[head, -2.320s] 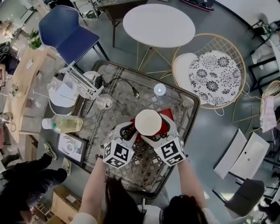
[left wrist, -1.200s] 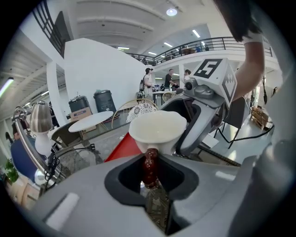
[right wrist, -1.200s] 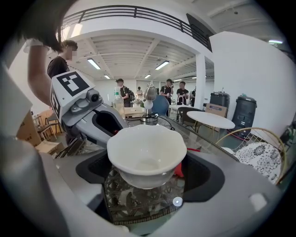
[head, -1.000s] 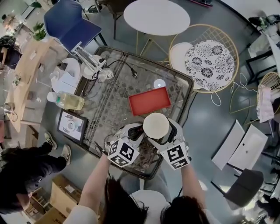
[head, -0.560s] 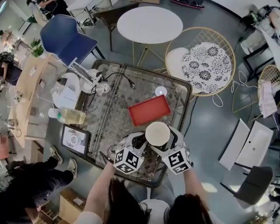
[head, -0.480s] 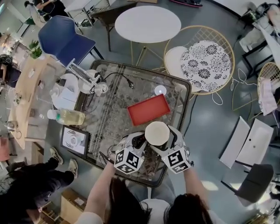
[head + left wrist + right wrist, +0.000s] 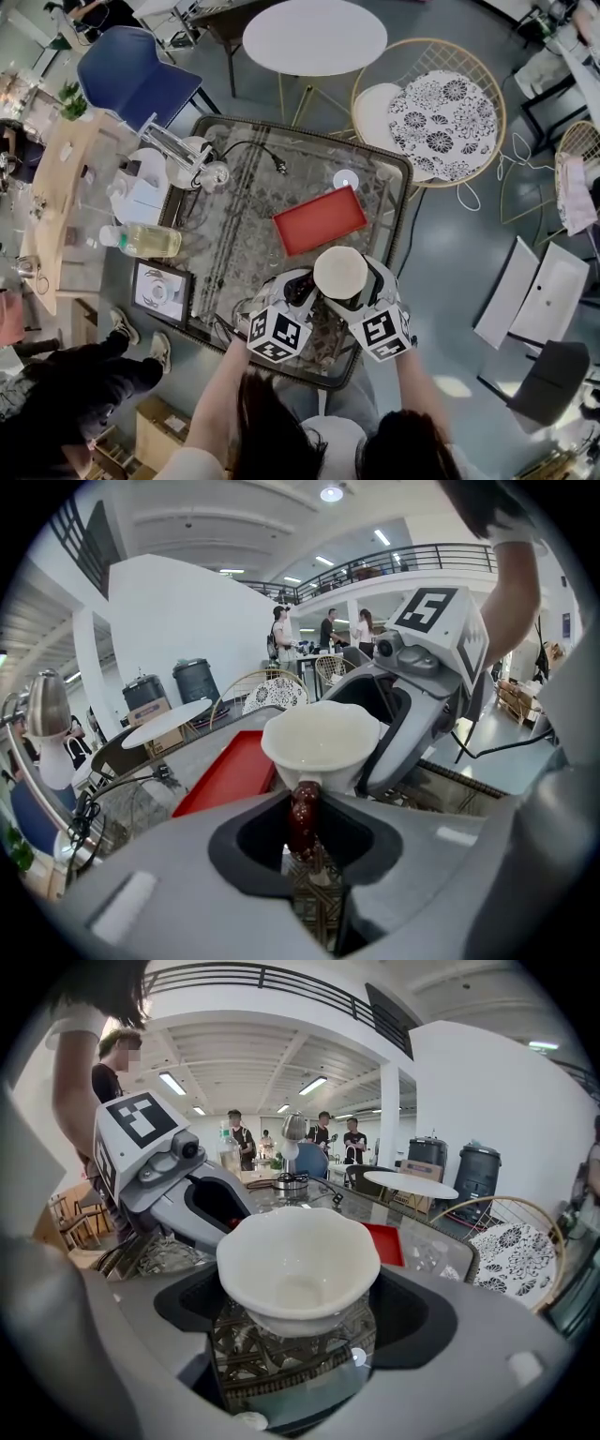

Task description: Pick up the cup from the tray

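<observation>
Right now, holding a small white china cup with a wavy rim in the right gripper, jaws spread wide and pressing on the cup's two sides. Only clean white inside the cup. Held over the square glass-topped wicker table, near its close edge, and well off the flat red rectangular tray. Just bare red floor showing in that tray, lying flat near the middle of the glass, a little beyond the cup. With the left gripper, sitting just beside the cup, jaws squeezed together, a dark red knobby bit showing where they meet. Hard to tell what that bit is. Off to the left of the table, lying on its side, a clear plastic bottle with pale yellow drink in it.
</observation>
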